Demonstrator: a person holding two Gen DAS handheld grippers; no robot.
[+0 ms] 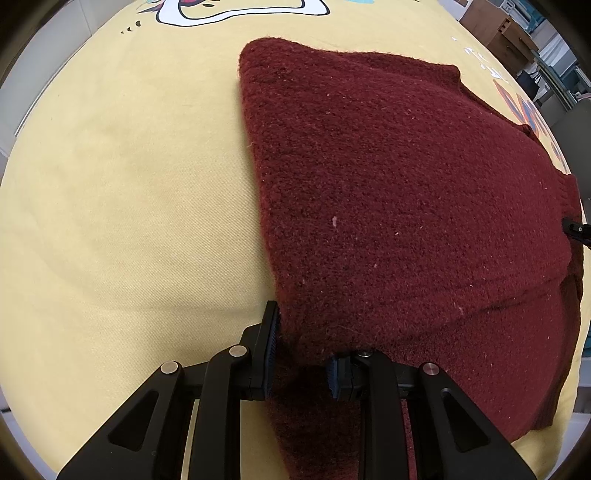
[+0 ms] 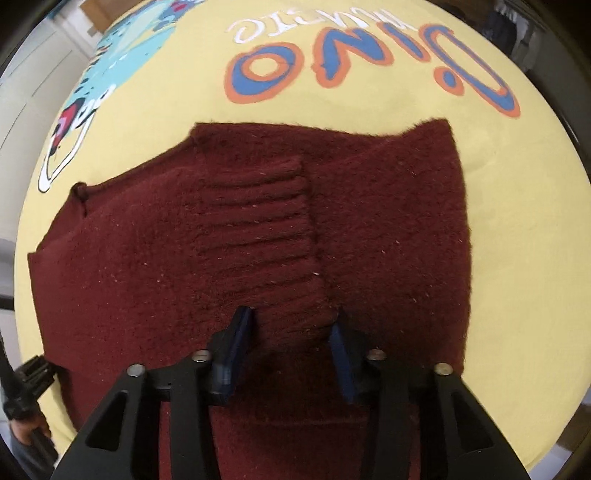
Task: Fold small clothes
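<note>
The sweater (image 1: 399, 192) is partly folded on the yellow cloth (image 1: 129, 184); its near edge is clamped by the left claw (image 1: 301, 365) and the right claw (image 2: 291, 354), with folding left.

The near end of the dark red sweater (image 1: 406, 192) is disappearing between and beneath the left gripper (image 1: 301, 354), so its hem cannot be made out there. In the right wrist view the ribbed part (image 2: 258, 229) is running down into the right gripper (image 2: 291, 332), and the lower frame edge is cutting off the knit. The printed picture (image 1: 236, 11) on the yellow cloth (image 1: 110, 184) is being cropped at the top. The left gripper (image 2: 31, 373) is showing only partly at the edge.
</note>
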